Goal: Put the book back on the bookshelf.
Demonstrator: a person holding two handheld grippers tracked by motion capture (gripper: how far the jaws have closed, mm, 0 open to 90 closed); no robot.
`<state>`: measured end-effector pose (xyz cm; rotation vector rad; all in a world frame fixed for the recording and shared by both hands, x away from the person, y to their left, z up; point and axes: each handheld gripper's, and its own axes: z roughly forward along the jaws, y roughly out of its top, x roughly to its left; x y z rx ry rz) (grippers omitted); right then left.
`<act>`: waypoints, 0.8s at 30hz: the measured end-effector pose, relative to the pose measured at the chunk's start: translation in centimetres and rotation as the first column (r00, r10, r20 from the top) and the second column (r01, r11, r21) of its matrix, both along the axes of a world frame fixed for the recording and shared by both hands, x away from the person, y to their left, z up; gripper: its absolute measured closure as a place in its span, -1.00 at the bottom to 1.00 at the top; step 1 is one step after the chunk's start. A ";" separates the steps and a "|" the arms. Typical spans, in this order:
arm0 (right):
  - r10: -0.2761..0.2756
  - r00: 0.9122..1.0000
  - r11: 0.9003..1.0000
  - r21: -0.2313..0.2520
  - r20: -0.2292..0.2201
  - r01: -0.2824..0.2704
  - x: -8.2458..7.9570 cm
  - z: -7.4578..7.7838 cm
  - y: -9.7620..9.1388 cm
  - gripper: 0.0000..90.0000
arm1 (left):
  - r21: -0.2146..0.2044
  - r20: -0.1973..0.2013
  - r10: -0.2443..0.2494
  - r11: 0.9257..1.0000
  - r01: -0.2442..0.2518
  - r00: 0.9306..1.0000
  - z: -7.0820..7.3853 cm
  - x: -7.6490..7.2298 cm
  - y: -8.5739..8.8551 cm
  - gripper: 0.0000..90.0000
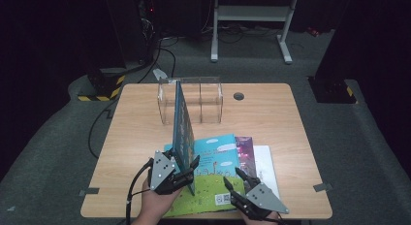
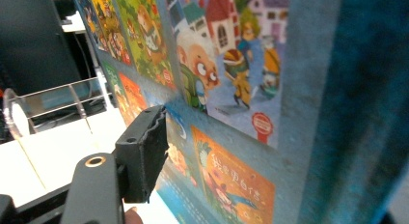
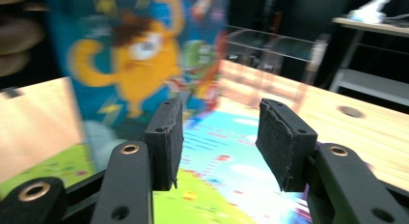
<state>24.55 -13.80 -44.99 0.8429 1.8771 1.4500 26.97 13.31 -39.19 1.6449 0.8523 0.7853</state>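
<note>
Gripping an upright picture book (image 1: 183, 119), the left gripper (image 1: 180, 172) is clamped on its lower edge. Beside it, the right gripper (image 1: 241, 182) hangs with jaws apart over a flat book (image 1: 213, 176).

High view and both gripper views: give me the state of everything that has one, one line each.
Left gripper: shut on the upright book.
Right gripper: open, over the flat books, holding nothing.
Upright book: standing on edge, far end by the clear rack.
Flat books: stacked, closed, lying on the table.
Clear rack: upright; slots look empty.
</note>
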 end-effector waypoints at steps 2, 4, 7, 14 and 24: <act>-0.038 0.999 0.999 -0.023 0.001 0.038 0.5 -0.2 -1.0 0.15 | 0.006 0.002 0.007 1.000 -0.007 1.000 -0.1 -0.1 0.1 -0.24; -0.073 0.997 0.997 -0.029 -0.007 0.073 1.0 -0.5 -1.9 0.15 | 0.007 0.002 0.013 1.000 -0.013 1.000 -0.2 -0.1 0.2 -0.23; -0.116 0.993 0.993 -0.031 -0.026 0.115 1.6 -0.6 -3.0 0.15 | 0.018 0.005 0.022 1.000 -0.023 1.000 -0.2 -0.1 0.4 -0.22; -0.177 0.983 0.984 -0.025 -0.043 0.176 2.3 -0.9 -4.8 0.15 | 0.030 0.015 0.036 0.999 -0.036 0.999 -0.3 -0.1 0.7 -0.16; -0.227 0.971 0.974 -0.014 -0.075 0.226 2.5 -1.4 -6.2 0.16 | 0.029 0.019 0.057 0.998 -0.057 0.998 -0.4 0.1 1.4 0.15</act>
